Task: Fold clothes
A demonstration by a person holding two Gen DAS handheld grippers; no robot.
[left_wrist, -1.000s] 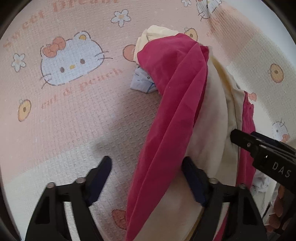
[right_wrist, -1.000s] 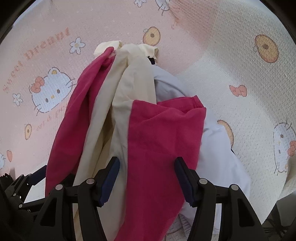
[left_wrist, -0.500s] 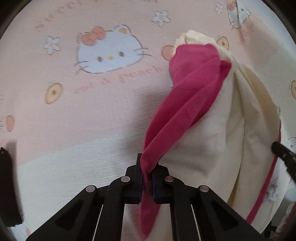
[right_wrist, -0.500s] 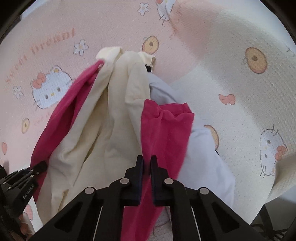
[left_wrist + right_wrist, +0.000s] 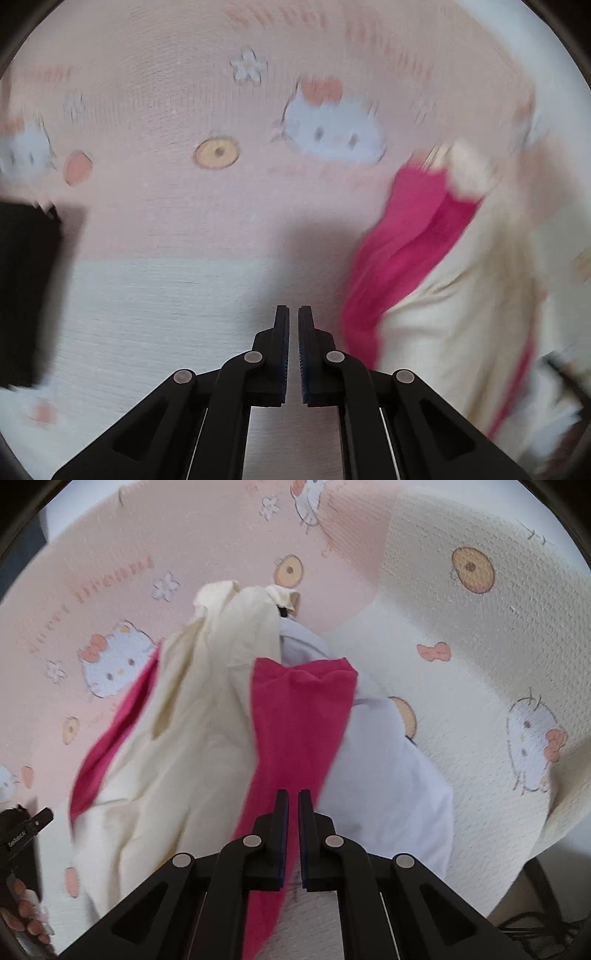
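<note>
A cream and magenta garment (image 5: 207, 746) lies bunched on a pink Hello Kitty blanket (image 5: 110, 590). My right gripper (image 5: 294, 797) is shut on a magenta part of the garment (image 5: 299, 716) and holds it up. In the blurred left wrist view, my left gripper (image 5: 294, 317) is shut with nothing between its fingers. The garment (image 5: 424, 258) hangs to its right, apart from the fingertips. A white cloth (image 5: 388, 782) lies under the garment on the right.
A dark object (image 5: 26, 288) sits at the left edge of the left wrist view. The blanket's cream border (image 5: 480, 646) folds up at the right. The other gripper's body (image 5: 22, 834) shows at the lower left of the right wrist view.
My left gripper has lost the magenta edge it held and swung left, away from the garment. My right gripper stays shut on the magenta cloth and has lifted a little.
</note>
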